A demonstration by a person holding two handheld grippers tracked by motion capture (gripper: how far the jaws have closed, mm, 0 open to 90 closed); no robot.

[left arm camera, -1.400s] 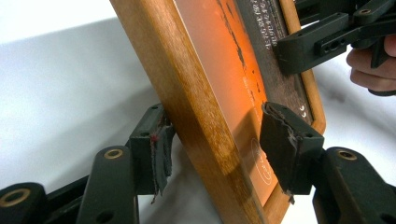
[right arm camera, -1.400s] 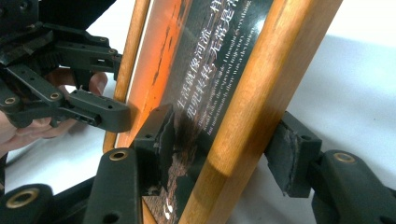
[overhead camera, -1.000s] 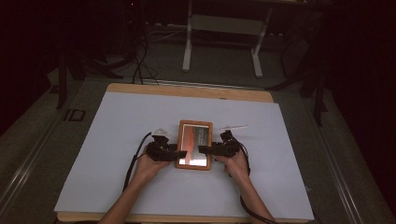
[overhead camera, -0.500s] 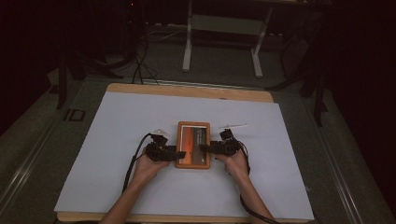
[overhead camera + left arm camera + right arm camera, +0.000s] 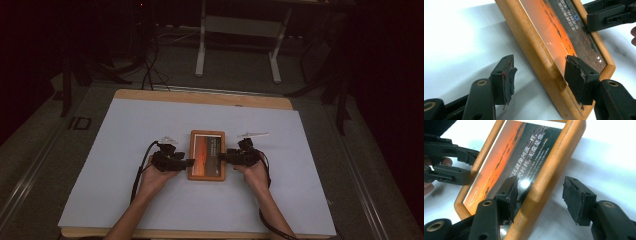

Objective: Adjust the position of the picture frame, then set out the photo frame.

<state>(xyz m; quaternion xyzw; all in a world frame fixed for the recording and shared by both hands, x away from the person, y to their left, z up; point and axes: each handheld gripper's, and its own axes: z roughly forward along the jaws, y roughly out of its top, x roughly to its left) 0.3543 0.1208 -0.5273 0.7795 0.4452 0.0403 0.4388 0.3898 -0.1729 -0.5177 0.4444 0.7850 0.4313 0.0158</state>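
High view: wooden table [image 5: 150, 95] covered by a white sheet [image 5: 125, 150], the widest surface in the scene; a person's forearms enter from the bottom edge.
Picture frame: flat rectangular light-wood photo frame [image 5: 207, 155] holding an orange sunset print with dark printed text, lying near the middle of the white sheet, long sides running away from the person.
Left gripper: black two-jaw gripper in the person's left hand [image 5: 181, 162], set level at the frame's left long side, near its closer end.
Left jaws: in the left gripper view [image 5: 544, 77] the wooden rail passes between the two pads; one pad sits over the glass face at the rail's inner edge, the other stands apart over the white sheet, so the jaws are spread and do not clamp the frame.
Right gripper: black two-jaw gripper in the person's right hand [image 5: 226, 157], set level at the frame's right long side, facing the left one.
Right jaws: in the right gripper view [image 5: 541, 195] one pad rests over the glass, the other hangs clear of the rail's outer side; the jaws have just been closing with the rail between them, yet no grasp is made.
Small items: two pale slips [image 5: 252, 134] lie on the sheet beyond the grippers; what they are cannot be told.
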